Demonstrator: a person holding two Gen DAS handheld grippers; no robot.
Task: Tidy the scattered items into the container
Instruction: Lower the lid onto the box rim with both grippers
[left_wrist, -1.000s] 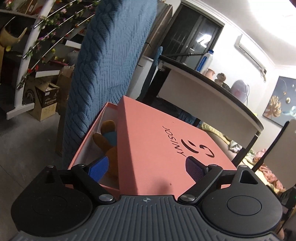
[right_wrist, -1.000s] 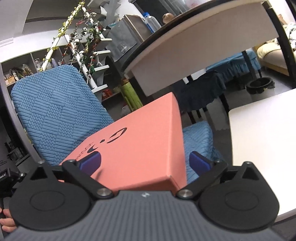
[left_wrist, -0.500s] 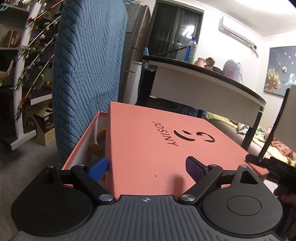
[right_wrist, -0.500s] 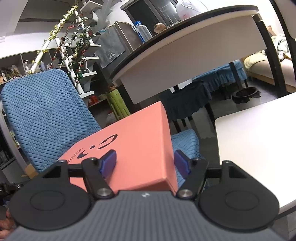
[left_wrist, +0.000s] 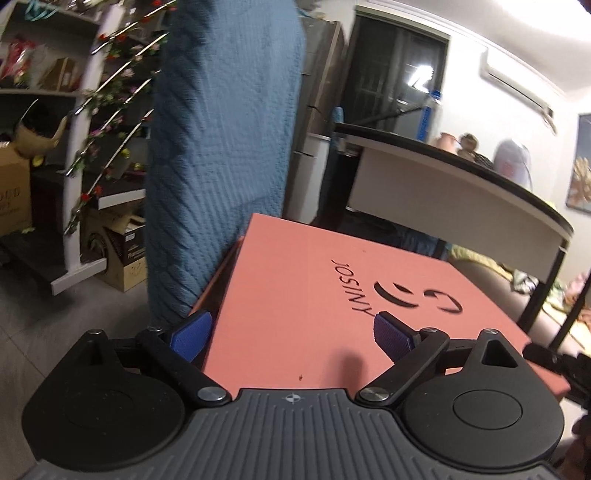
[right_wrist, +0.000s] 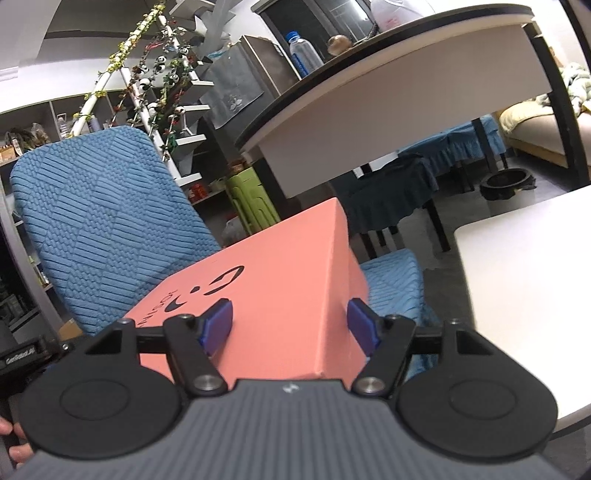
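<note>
A pink box lid (left_wrist: 332, 295) printed JOSINY lies nearly flat over the pink box, of which only a thin left rim (left_wrist: 216, 275) shows. The box's contents are hidden. My left gripper (left_wrist: 291, 336) is open at the lid's near corner, one pad beside the lid's left edge and the other above its top. In the right wrist view my right gripper (right_wrist: 290, 328) has closed on another corner of the lid (right_wrist: 277, 266), one pad on the top face and one on the side wall.
The box rests on a blue padded chair, with the backrest (left_wrist: 221, 147) close behind it and the seat (right_wrist: 391, 280) showing. A white table (right_wrist: 524, 277) is at the right and a large desk (right_wrist: 388, 110) stands behind. Shelves and cardboard boxes (left_wrist: 122, 251) fill the left.
The lid has come down over the box, hiding the plush toy seen inside a second ago. My right gripper's fingers narrowed onto the lid corner. The left gripper stayed wide.
</note>
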